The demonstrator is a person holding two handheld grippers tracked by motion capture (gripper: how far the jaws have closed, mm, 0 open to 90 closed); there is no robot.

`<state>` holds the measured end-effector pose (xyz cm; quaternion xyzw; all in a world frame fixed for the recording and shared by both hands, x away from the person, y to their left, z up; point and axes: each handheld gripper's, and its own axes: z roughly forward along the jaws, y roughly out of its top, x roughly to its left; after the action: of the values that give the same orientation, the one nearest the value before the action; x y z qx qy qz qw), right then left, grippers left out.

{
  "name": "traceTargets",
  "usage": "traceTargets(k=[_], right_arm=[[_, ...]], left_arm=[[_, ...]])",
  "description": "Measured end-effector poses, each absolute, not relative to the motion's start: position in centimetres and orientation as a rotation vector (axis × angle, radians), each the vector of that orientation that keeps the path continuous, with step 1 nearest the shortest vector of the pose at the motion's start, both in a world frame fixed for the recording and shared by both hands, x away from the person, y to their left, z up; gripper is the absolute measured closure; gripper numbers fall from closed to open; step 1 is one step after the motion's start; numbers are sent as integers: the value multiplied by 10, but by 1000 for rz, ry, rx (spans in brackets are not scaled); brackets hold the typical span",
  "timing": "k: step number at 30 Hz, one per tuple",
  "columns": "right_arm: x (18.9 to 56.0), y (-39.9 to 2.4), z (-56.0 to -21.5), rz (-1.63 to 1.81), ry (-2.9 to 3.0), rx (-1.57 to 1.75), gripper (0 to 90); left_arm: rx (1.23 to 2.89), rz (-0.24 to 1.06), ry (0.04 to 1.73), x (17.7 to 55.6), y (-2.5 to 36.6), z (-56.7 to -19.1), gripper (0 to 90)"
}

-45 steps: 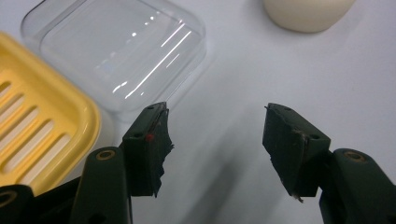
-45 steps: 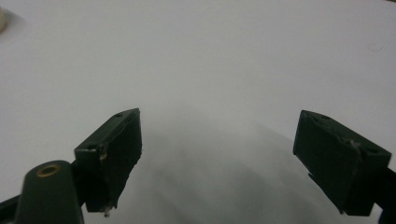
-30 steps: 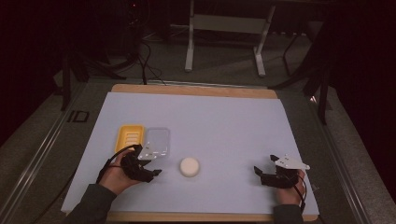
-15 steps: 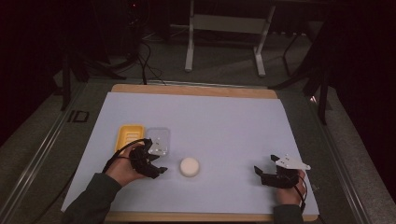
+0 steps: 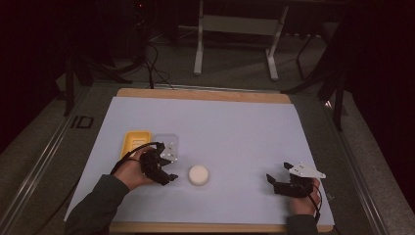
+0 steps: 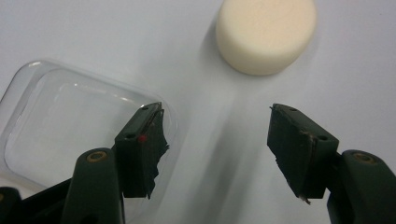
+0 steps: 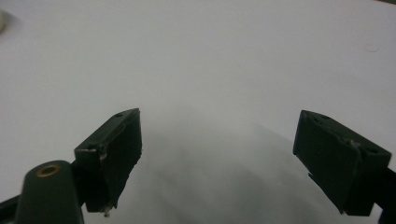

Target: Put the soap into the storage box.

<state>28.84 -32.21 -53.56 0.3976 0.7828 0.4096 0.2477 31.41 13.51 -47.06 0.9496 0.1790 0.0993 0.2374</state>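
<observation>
Near the front edge of the desk, left of its middle, lies the cream puck, a short round disc with a flat top and softly rounded rim, matt and slightly grainy like foam or a sponge. It looks light and soft, so a squeeze would likely dent it rather than break it, and its matt skin should not slip between rubber pads. The best hold seems to be across its curved side wall, low down, one jaw on each side of its width, closing gently so it does not squash or pop out. The left gripper hovers just beside the puck on its left, jaws spread wide and holding nothing; in the left gripper view the puck lies ahead of the gap and a little off to one side. Under that gripper's near jaw is the clear plastic lid, thin, glossy and probably flimsy, and touching or just beside it, toward the desk's left edge, lies the yellow tray. The right gripper rests well apart near the front right corner, jaws also spread over bare desk surface.
</observation>
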Motion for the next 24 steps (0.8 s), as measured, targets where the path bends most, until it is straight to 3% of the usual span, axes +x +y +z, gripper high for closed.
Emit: traceTargets(k=[13,24], right_arm=[[288,-322,-536,1120,2131,1082,155],[288,-322,-536,1121,2128,1082,155]], left_arm=[[2642,222,445,322,122,-469,359],[2680,207,407,323,109,-469,278]])
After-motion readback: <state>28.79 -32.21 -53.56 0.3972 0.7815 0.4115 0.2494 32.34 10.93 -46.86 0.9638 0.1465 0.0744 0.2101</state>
